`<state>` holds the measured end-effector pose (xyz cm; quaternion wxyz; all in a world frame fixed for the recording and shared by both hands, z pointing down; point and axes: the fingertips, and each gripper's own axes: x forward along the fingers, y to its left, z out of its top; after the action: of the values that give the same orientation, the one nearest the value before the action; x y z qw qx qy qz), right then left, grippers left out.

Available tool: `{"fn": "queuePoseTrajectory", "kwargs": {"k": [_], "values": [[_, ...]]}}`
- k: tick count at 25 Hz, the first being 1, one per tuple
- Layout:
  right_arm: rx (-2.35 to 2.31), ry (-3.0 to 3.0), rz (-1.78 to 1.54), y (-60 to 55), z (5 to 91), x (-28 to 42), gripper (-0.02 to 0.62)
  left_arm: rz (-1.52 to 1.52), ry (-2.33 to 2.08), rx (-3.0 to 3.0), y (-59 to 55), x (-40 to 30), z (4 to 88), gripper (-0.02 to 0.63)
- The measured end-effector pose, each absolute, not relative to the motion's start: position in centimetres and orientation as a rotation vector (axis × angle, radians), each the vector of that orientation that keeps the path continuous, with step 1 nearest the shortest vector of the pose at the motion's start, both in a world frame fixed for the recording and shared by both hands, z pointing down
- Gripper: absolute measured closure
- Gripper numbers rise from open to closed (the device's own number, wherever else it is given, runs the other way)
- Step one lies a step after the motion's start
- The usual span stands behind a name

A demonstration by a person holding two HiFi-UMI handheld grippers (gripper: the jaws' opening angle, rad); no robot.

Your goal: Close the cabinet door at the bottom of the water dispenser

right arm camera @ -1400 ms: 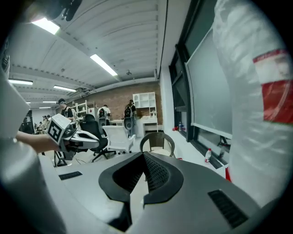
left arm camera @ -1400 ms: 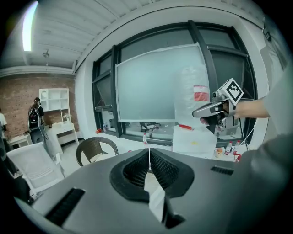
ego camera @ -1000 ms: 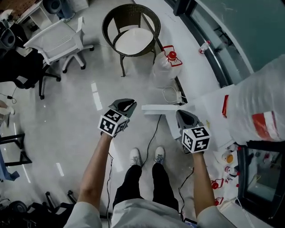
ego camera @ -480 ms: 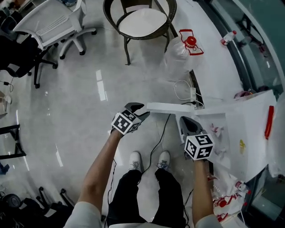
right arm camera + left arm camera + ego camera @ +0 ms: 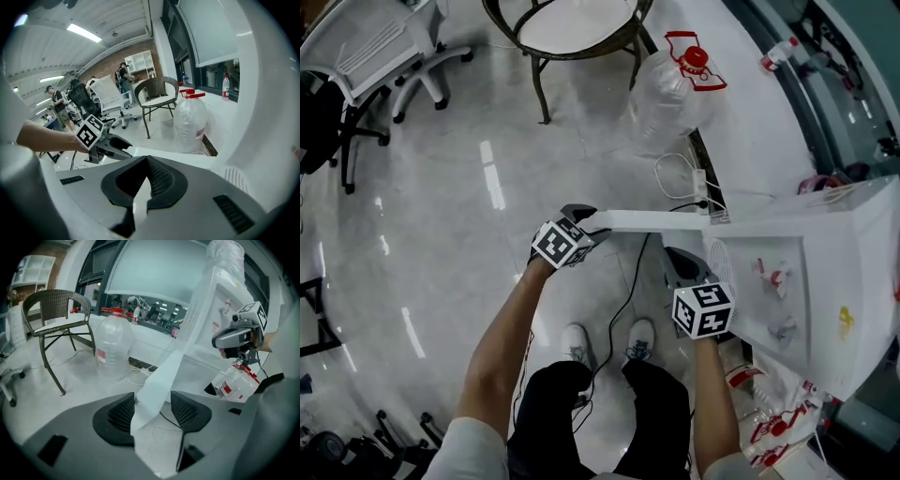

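Bright, sharp; fisheye-warped, dark-vignetted edges

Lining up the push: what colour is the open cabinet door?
The cabinet door is plain white; best seen in the head view.

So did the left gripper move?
Yes. The left gripper moved right, up to the cabinet door; its jaws have just been opening, and the door's edge now stands between them.

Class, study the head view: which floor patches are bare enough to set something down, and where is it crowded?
Bare floor lies left of the open cabinet door, below office chair and wicker chair. Crowded: beside the dispenser, with water jug, cable and bottles.
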<state>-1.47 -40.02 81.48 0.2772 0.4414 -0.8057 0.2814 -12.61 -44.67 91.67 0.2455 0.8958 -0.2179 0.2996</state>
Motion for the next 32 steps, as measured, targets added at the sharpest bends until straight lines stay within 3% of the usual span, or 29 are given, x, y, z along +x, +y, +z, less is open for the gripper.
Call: {"fn": "queuePoseTrajectory", "kwargs": {"k": [19, 32], "values": [[1.401, -2.114, 0.809, -28.6, 82.9, 2.5, 0.568, 0.707, -0.728, 2.440, -35.6, -11.5, 92.2, 0.397], [1.481, -2.114, 0.789, -15.9, 79.5, 12.3, 0.568, 0.727, -0.777, 2.321, -23.1, -2.4, 91.7, 0.413]]}}
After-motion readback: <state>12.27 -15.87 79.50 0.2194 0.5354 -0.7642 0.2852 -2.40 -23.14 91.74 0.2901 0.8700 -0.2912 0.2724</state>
